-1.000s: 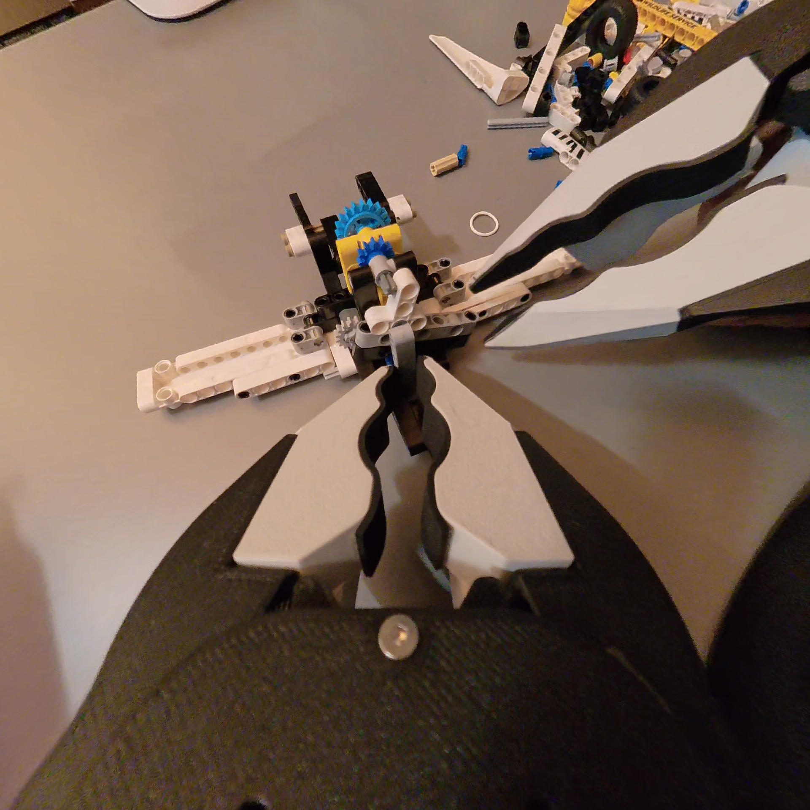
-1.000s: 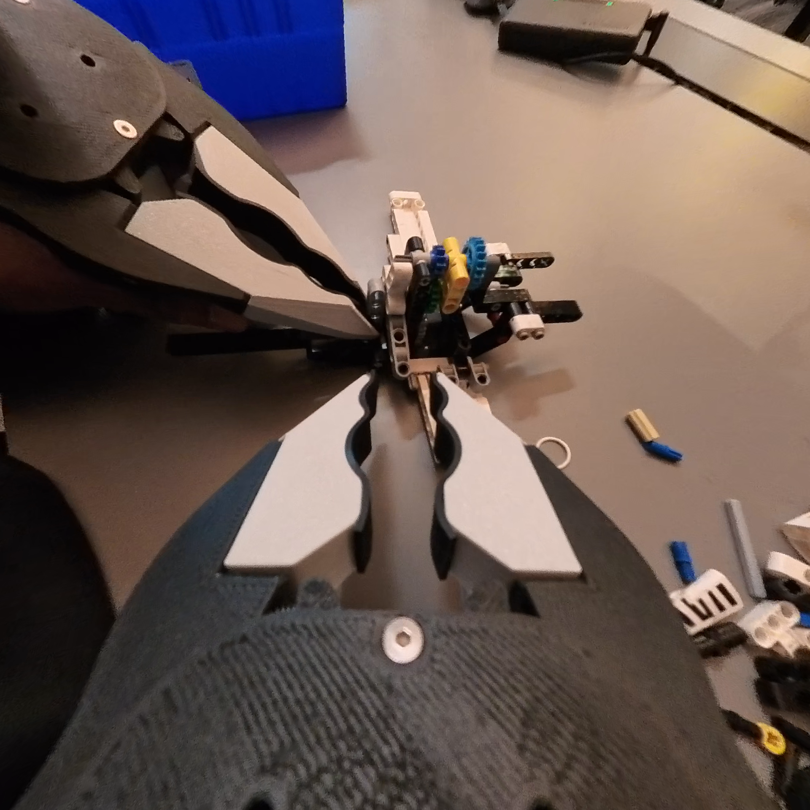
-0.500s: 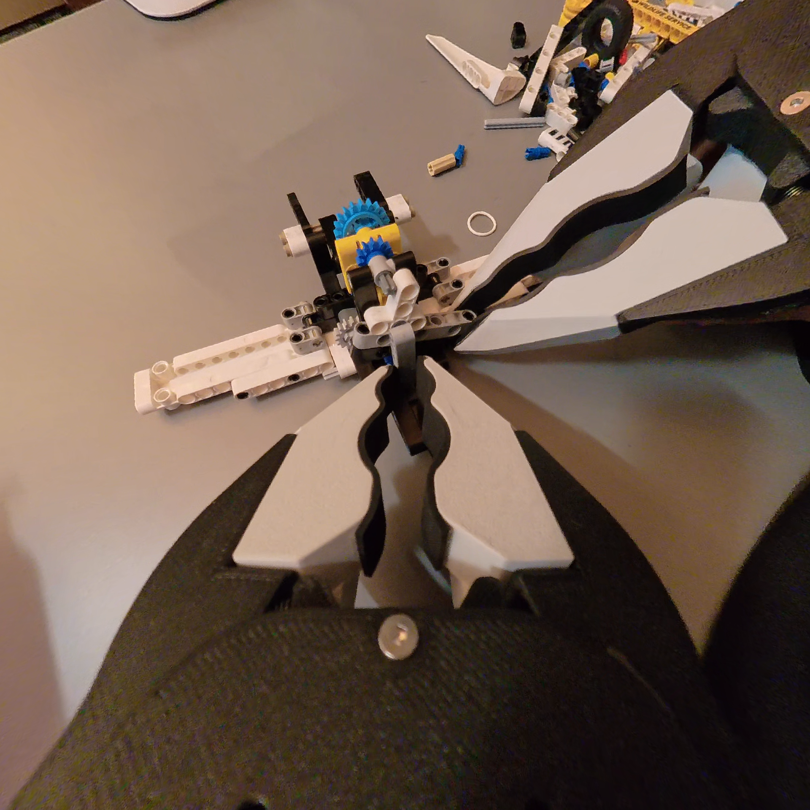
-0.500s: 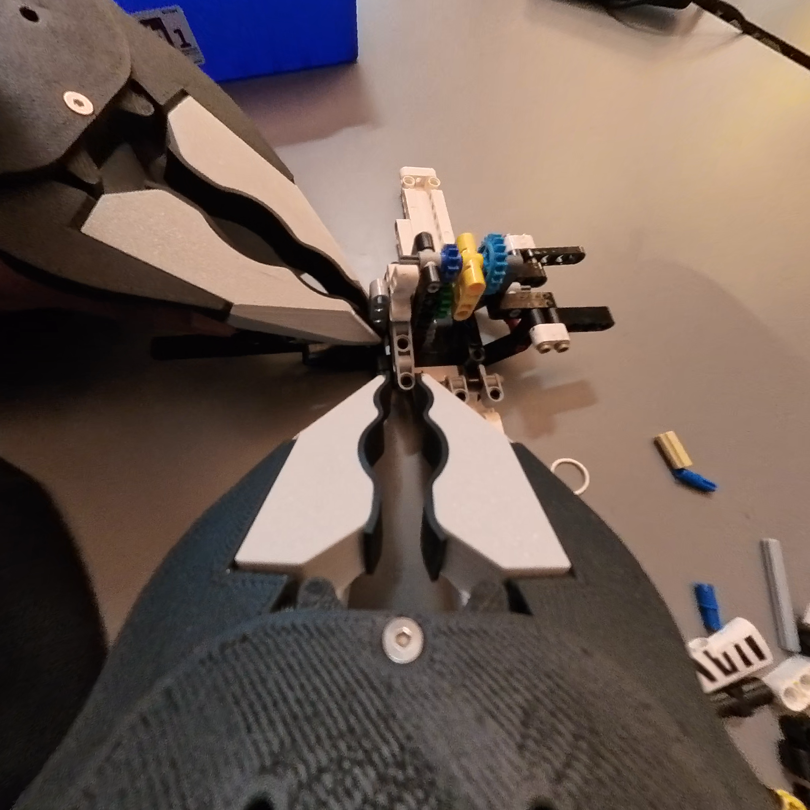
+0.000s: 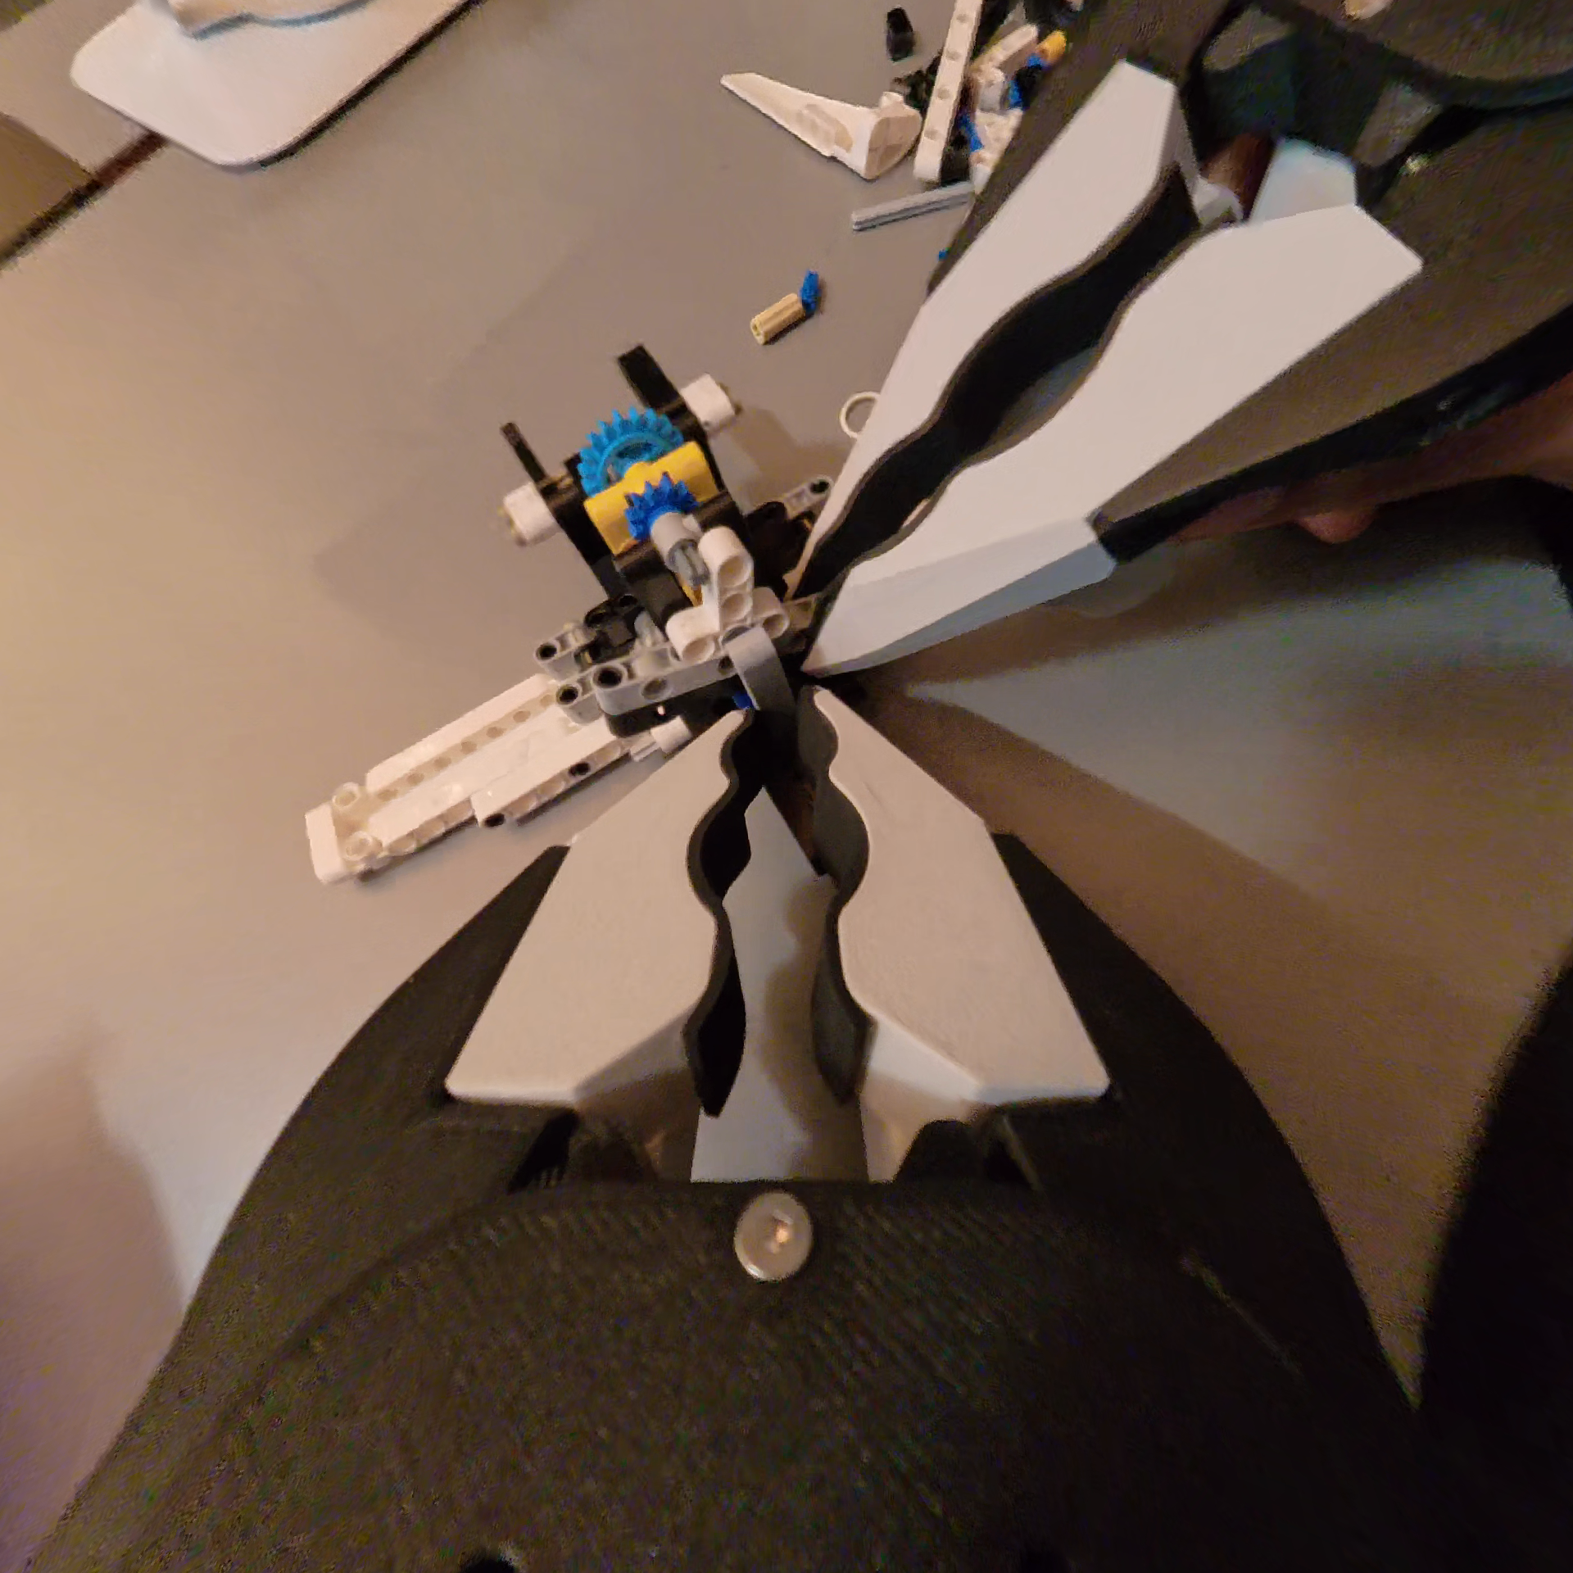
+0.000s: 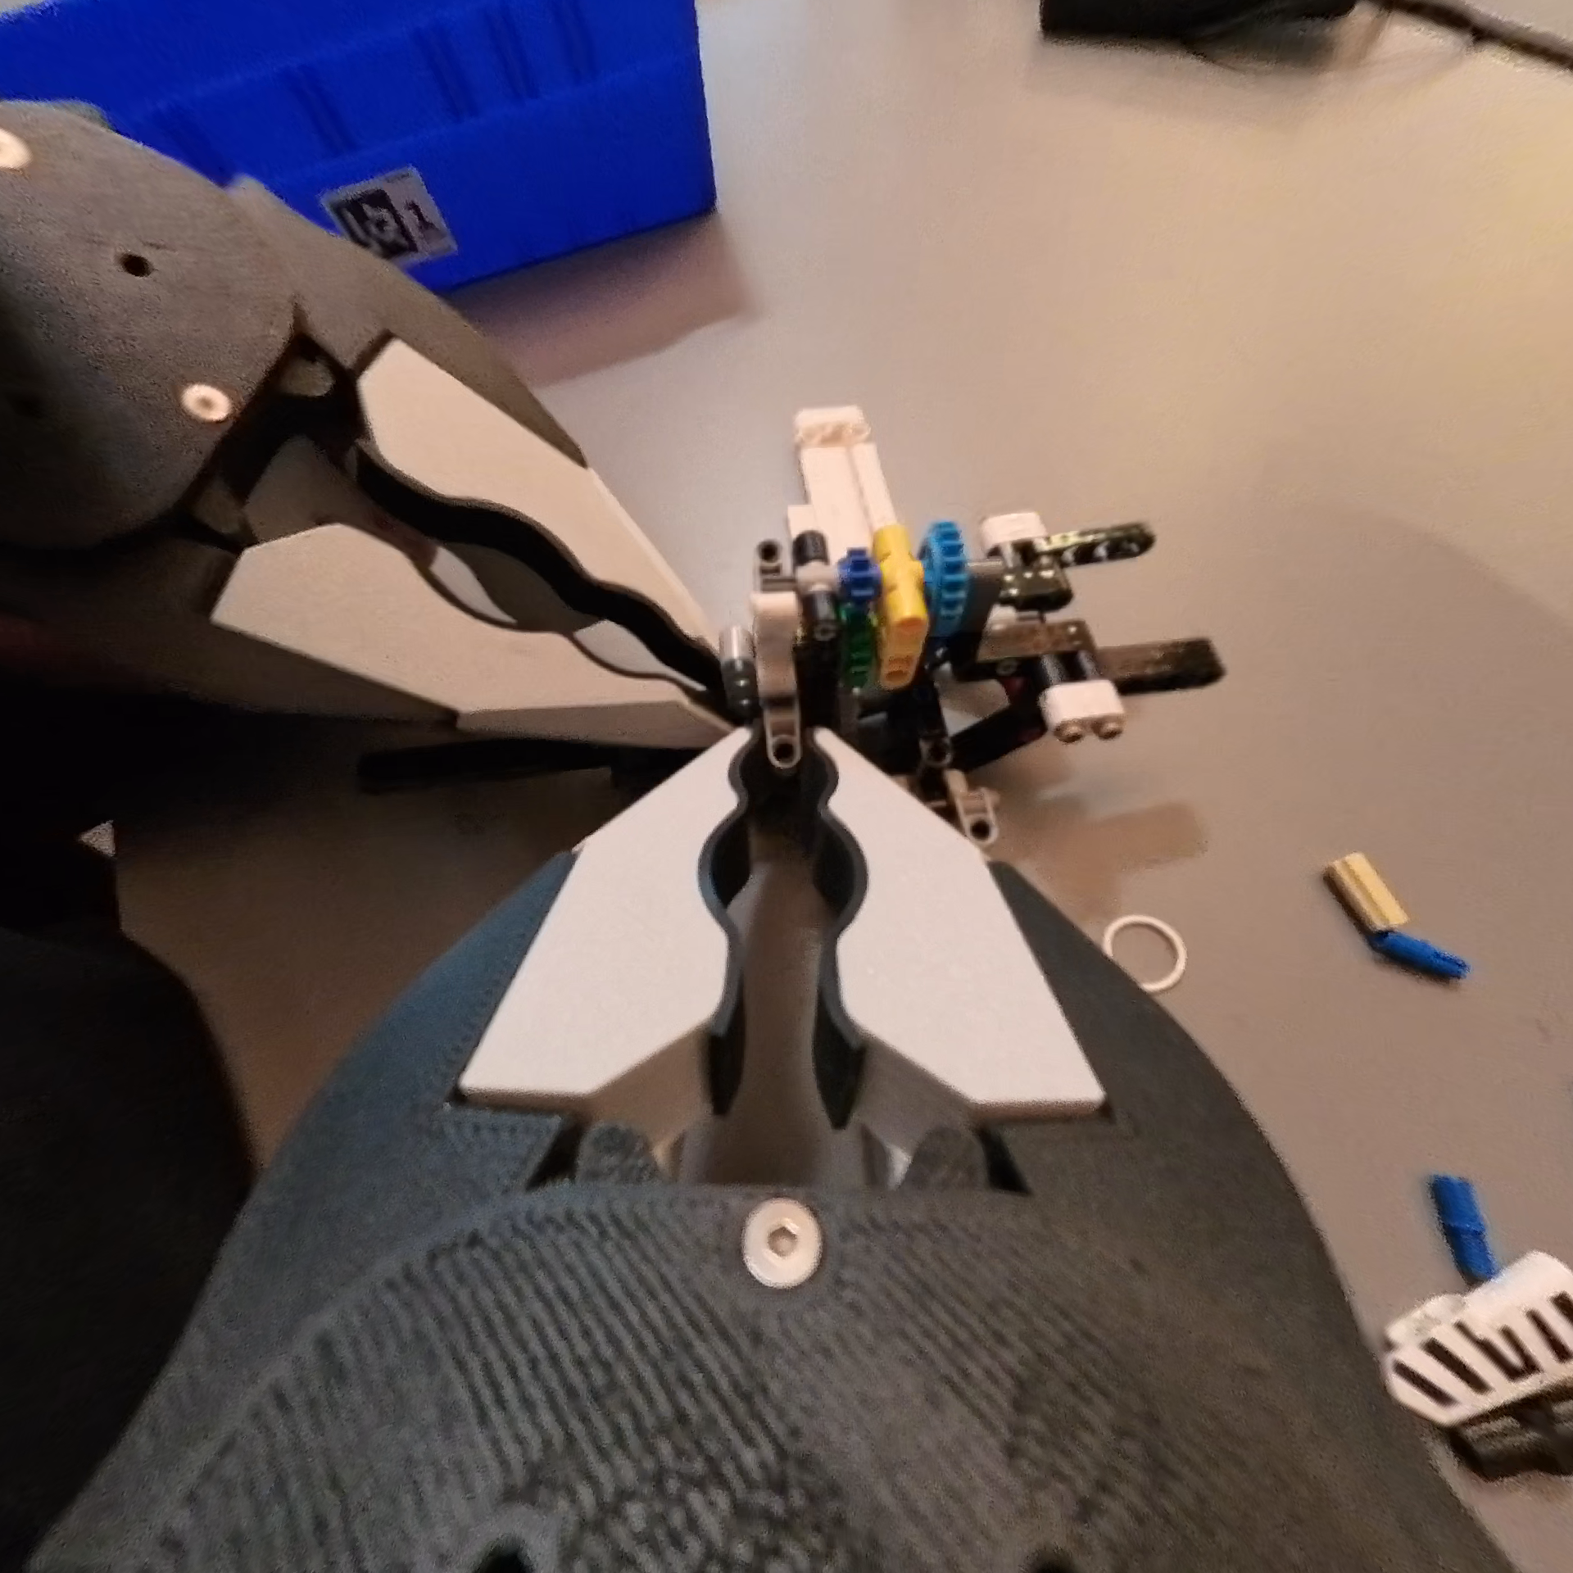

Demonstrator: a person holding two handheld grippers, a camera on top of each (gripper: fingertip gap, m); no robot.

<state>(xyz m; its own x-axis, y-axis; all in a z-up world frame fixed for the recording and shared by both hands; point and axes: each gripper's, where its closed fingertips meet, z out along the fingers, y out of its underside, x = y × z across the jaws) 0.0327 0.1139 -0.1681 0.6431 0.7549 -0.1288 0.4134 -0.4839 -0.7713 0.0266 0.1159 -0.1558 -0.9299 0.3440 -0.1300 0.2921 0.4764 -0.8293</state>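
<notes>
right gripper (image 6: 783, 749) jaws clamped on grey beam (image 6: 781, 739) of brick model (image 6: 902, 613); left gripper (image 6: 715, 681) alongside.

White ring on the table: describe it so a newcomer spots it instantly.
Start at the brick model on the grey table. Beside the right claw, on the side of the tan and blue pins, lies the white ring: flat, thin, and the only loose round loop.

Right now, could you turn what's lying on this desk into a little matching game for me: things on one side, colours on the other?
Things:
1. storage bin
2. large gear
3. loose ring
4. connector between the gears

Colours:
a. white
b. yellow
c. dark blue
d. light blue

Pairs: 1-c, 2-d, 3-a, 4-b
</notes>
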